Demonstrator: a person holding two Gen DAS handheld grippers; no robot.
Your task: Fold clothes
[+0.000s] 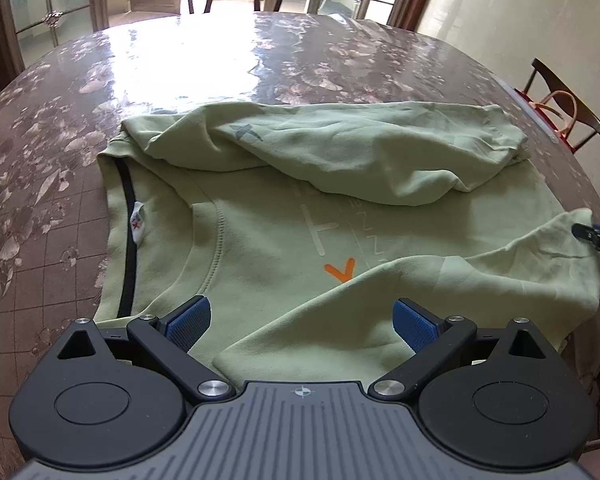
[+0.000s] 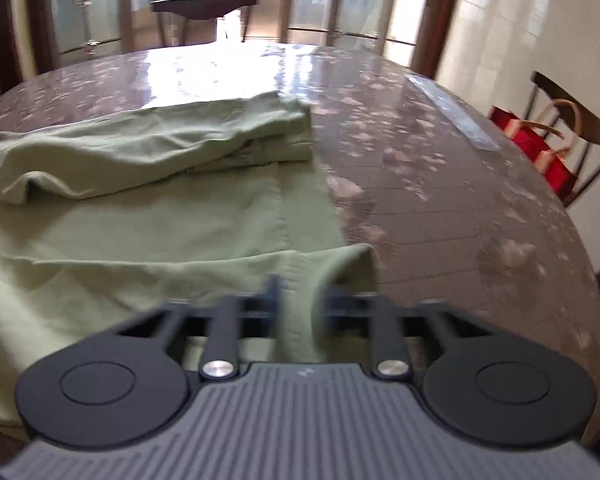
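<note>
Two claws: both over the near edge of one pale green sweatshirt (image 1: 284,208) lying on the worktop (image 1: 340,64).
Left claw (image 1: 302,326): spread wide, its blue pads (image 1: 190,326) apart, nothing between them; it hangs just above the garment near the neckline.
Right claw (image 2: 300,304): blurred, pinched onto a fold of the green sleeve cuff (image 2: 332,264), cloth bunched between its fingers (image 2: 274,296); from the left wrist view its tip grips the sleeve end at the far right edge.
Sweatshirt: lies with its black-trimmed collar (image 1: 126,240) toward the left, a white label (image 1: 138,222) inside it, an orange mark (image 1: 340,270) on the chest.
Far sleeve (image 1: 340,152): folded across the body, rumpled.
Near sleeve (image 1: 460,276): lifted at its end by the right claw, draped over the chest.
Worktop: glossy, brown with a pale flower pattern, bright glare at the far side.
Beyond: a dark chair (image 2: 572,136) at the right with a red bag (image 2: 536,148) on it, glass doors (image 2: 340,4) behind.
</note>
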